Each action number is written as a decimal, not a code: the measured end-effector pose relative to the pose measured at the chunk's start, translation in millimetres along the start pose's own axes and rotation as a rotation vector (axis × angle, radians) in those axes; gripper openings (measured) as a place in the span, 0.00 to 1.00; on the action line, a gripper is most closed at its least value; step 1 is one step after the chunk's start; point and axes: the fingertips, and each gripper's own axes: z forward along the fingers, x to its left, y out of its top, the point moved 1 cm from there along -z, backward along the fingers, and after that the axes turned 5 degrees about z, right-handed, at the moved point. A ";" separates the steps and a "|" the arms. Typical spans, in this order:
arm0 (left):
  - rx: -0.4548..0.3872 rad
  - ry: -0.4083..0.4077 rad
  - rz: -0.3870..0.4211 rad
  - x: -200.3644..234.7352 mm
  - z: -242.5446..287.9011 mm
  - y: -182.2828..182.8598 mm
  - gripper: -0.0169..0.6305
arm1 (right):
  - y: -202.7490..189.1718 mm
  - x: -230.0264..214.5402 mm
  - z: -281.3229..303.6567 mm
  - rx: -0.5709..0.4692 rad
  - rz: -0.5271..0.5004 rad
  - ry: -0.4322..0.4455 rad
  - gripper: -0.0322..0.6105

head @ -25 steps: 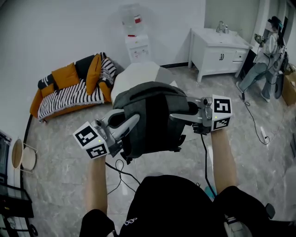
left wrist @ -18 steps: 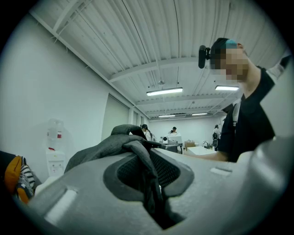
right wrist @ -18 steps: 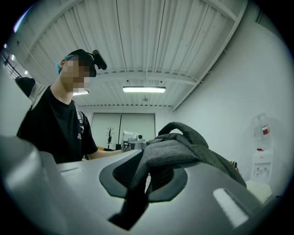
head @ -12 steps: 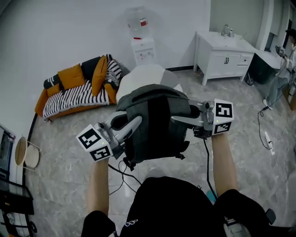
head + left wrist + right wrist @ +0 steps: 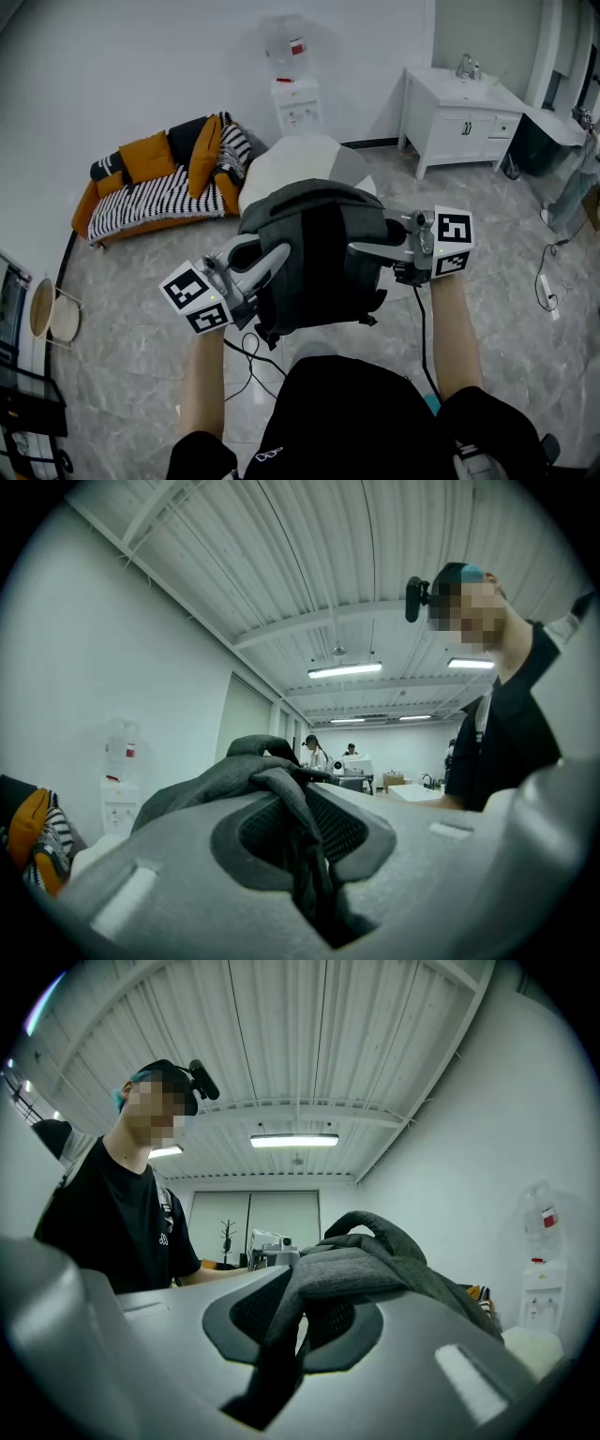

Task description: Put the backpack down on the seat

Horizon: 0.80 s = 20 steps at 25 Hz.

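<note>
Our left gripper [image 5: 270,255] is clamped on a grey strap [image 5: 281,794] at the backpack's left side, the webbing pinched tight between its jaws; our right gripper [image 5: 364,248] pinches a second strap [image 5: 349,1274] at the backpack's right side in the same way; both angle inward towards the backpack. Between them we hold the backpack [image 5: 314,248], dark grey with a black middle panel, up in the air just ahead of our chest; beneath the backpack a black cable [image 5: 246,354] loops on the marble-patterned floor [image 5: 487,309]; just beyond the backpack stands the white seat [image 5: 300,159], partly hidden by it, and the backpack is not set down there; further off to the backpack's left an orange sofa [image 5: 150,187] with a striped cover sits by the wall; straight beyond the backpack, past the seat, is a water dispenser [image 5: 293,94]; far to the backpack's right is a white cabinet [image 5: 459,112] with a sink.
</note>
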 end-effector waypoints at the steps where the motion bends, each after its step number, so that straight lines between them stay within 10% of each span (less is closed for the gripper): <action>1: -0.003 -0.002 -0.001 1.3 1.7 -4.8 0.09 | -4.1 -2.5 -1.6 0.002 -0.003 -0.001 0.11; 12: -0.015 -0.051 0.010 28.3 31.2 -57.0 0.09 | -51.2 -41.1 -23.3 0.011 0.008 -0.050 0.11; 20: -0.023 -0.037 -0.059 133.6 56.9 -46.6 0.09 | -22.8 -148.0 -1.3 0.007 0.079 -0.108 0.11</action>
